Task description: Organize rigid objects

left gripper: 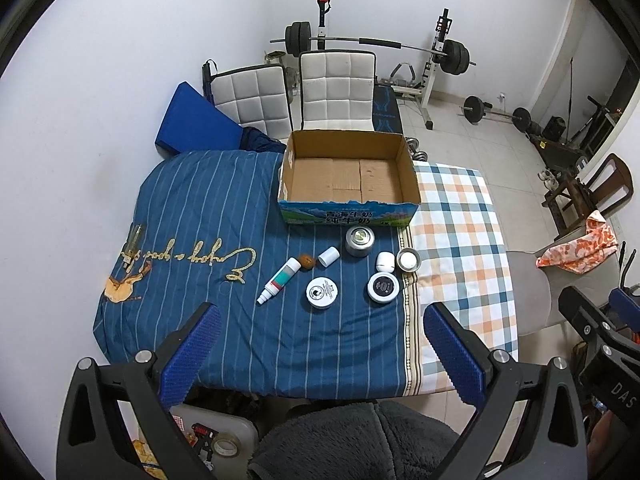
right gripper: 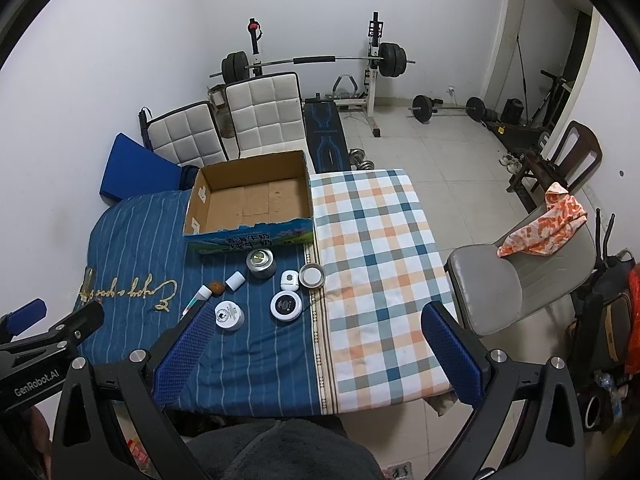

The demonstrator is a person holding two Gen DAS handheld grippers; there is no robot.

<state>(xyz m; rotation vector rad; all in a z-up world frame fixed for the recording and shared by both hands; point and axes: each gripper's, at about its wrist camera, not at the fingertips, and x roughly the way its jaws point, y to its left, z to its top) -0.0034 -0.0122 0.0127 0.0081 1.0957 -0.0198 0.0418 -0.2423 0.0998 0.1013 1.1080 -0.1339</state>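
Note:
An empty cardboard box stands at the far side of the cloth-covered table. In front of it lie a metal tin, a small white bottle, a brown ball, a tube, a white round jar, a black-lidded jar, a small white jar and a metal dish. My left gripper and right gripper hover open near the table's front edge, holding nothing.
Two white padded chairs and a blue cushion sit behind the table. A barbell rack and loose weights stand on the tiled floor. A grey chair with an orange cloth is to the right.

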